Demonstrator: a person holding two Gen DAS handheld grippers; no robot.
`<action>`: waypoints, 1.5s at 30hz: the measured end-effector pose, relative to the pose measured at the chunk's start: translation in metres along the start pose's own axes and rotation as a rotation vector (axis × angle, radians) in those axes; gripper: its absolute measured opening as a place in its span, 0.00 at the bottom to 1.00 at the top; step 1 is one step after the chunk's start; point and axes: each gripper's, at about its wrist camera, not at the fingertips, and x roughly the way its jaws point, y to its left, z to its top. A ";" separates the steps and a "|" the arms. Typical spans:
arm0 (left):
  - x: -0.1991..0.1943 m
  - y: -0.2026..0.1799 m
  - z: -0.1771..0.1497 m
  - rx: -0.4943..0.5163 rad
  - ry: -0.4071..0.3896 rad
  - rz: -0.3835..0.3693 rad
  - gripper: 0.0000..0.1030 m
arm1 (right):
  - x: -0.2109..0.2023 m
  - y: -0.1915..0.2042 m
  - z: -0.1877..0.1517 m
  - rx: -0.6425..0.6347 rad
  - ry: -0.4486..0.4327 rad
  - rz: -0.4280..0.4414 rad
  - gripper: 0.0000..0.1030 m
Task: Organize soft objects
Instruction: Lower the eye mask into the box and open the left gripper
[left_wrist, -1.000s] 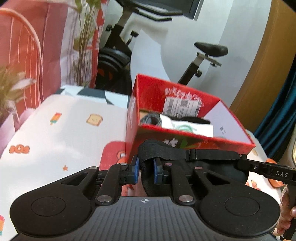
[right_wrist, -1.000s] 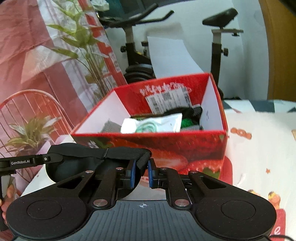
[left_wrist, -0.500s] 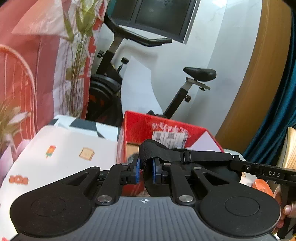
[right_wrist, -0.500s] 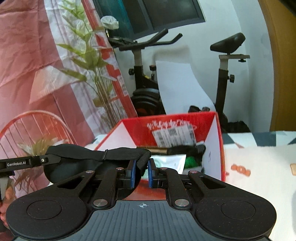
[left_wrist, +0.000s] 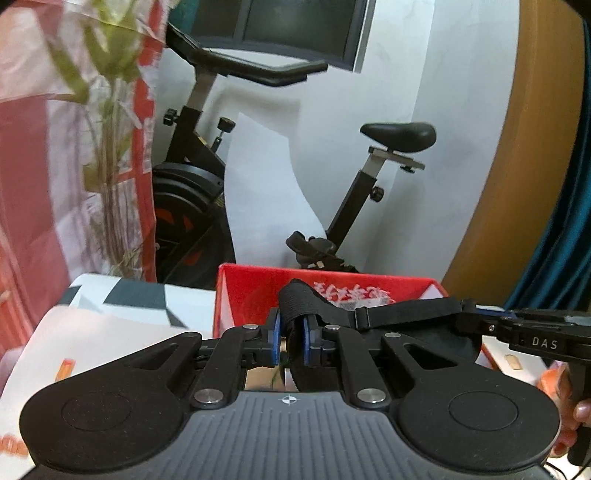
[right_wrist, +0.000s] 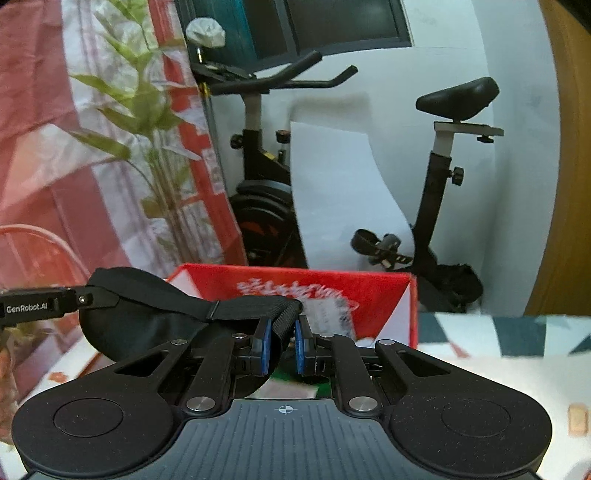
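Evidently, a black eye mask (left_wrist: 436, 334) is held stretched between two grippers, in the air in front of an open red box (left_wrist: 369, 286) and level with its rim. The left gripper (left_wrist: 291, 341) is closed on a folded loop of the mask's elastic strap (left_wrist: 406, 313), the webbing being pinched between the blue pads (left_wrist: 273, 341). The right gripper (right_wrist: 282, 345) is likewise clamped on the strap's other end, where the ribbed band doubles over between its pads. The mask's padded body (right_wrist: 147, 325) hangs beside the right gripper's fingers, toward the left gripper.

Progress is judged to be partial. Something pale and green is glimpsed low between the right gripper's fingers, but what it is cannot be told, and the box's interior is otherwise largely hidden. The mask has not yet been placed; what remains is judged to be lowering it into the box and releasing both ends.

The mask is seen as a smooth, matte, rounded pad, soft and easily deformed; its strap is a flat woven elastic with a small slide buckle (left_wrist: 360, 315). The box is of glossy printed cardboard with straight walls, white inside on one wall, and bears a white label (right_wrist: 325, 314). It stands on a table (left_wrist: 110, 332) covered by a pale cloth printed with small motifs.
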 end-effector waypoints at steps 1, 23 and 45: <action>0.013 -0.001 0.004 0.005 0.018 0.007 0.12 | 0.008 -0.002 0.003 -0.009 0.008 -0.006 0.12; 0.111 -0.003 -0.002 0.018 0.342 -0.010 0.12 | 0.102 -0.004 0.004 -0.093 0.271 -0.067 0.11; 0.119 0.002 -0.009 -0.033 0.357 -0.018 0.16 | 0.115 -0.018 -0.004 -0.026 0.366 -0.086 0.11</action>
